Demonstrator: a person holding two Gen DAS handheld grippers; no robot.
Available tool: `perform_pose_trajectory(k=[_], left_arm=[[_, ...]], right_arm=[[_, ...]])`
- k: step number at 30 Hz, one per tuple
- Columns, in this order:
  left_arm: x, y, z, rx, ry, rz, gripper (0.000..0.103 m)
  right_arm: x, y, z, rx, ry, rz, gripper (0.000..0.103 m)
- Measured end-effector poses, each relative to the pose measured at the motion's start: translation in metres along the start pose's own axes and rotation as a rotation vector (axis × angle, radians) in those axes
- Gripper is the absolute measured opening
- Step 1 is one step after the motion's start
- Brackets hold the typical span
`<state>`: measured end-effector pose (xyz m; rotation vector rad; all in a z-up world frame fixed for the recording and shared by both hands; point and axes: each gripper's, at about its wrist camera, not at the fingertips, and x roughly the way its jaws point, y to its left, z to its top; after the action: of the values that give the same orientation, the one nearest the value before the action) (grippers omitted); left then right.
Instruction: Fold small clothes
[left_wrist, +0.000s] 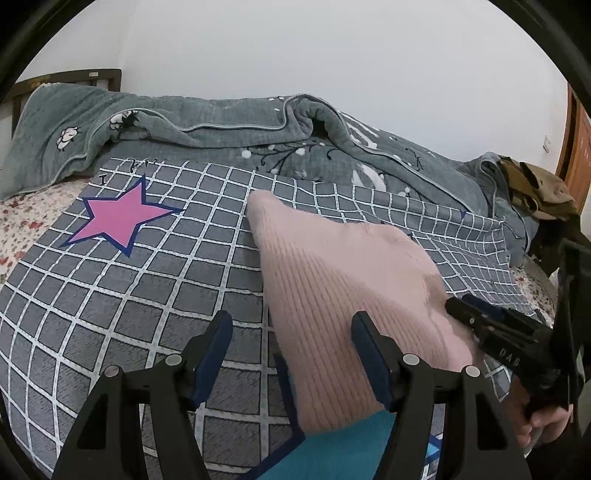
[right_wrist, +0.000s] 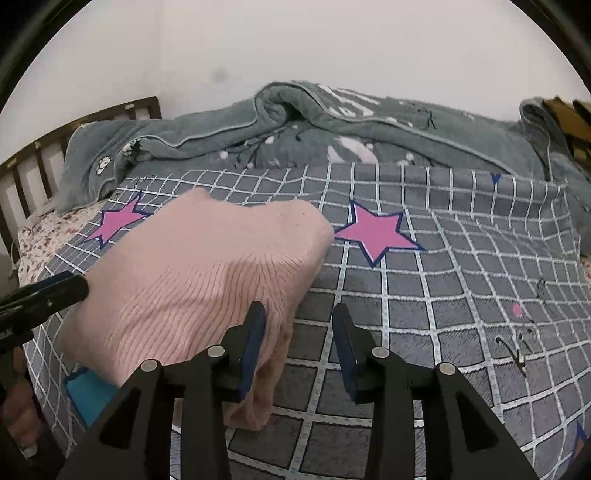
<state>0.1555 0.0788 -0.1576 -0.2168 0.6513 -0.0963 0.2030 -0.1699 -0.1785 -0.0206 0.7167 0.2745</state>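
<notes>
Pink second star (right_wrist: 375, 233) shows only from right.

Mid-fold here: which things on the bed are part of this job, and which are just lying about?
In play: pink knit garment, teal cloth beneath it, checked sheet they lie on.

Lying about: grey quilt, brown clothes, floral sheet.

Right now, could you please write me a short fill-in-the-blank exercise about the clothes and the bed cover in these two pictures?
1. The ribbed knitted garment on the bed is ____ in colour.
2. The grey checked cover is printed with pink ____.
3. Under the garment's near edge lies a piece of ____ cloth.
4. Both tools, left tool and right tool, are ____.

Missing words: pink; stars; blue; open
</notes>
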Motion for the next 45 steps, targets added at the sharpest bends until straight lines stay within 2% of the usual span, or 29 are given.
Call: perform_pose_trajectory(k=[8, 13, 18, 22, 31, 38, 45], left_arm=[[-0.008, 0.0, -0.007, 0.019, -0.004, -0.033, 0.065], [-0.01, -0.006, -0.01, 0.031, -0.008, -0.03, 0.067], [-0.011, -0.005, -0.012, 0.024, -0.006, -0.031, 0.067], [-0.011, -0.008, -0.018, 0.029, 0.013, -0.048, 0.067], [-0.011, -0.026, -0.031, 0.114, 0.048, -0.079, 0.069], [-0.007, -0.035, -0.039, 0.174, 0.074, -0.05, 0.07], [0.001, -0.031, -0.041, 0.169, 0.106, -0.014, 0.07]], right_arm=[[-0.022, -0.008, 0.0, 0.013, -0.053, 0.035, 0.037], [-0.031, -0.015, -0.004, 0.089, -0.043, 0.145, 0.038], [-0.043, -0.009, -0.008, 0.079, -0.066, 0.205, 0.038], [-0.043, -0.003, -0.018, 0.067, -0.05, 0.209, 0.038], [-0.047, 0.01, -0.036, 0.051, -0.033, 0.247, 0.038], [-0.044, 0.021, -0.041, 0.004, -0.022, 0.258, 0.038], [-0.038, 0.028, -0.044, -0.023, -0.005, 0.259, 0.038]])
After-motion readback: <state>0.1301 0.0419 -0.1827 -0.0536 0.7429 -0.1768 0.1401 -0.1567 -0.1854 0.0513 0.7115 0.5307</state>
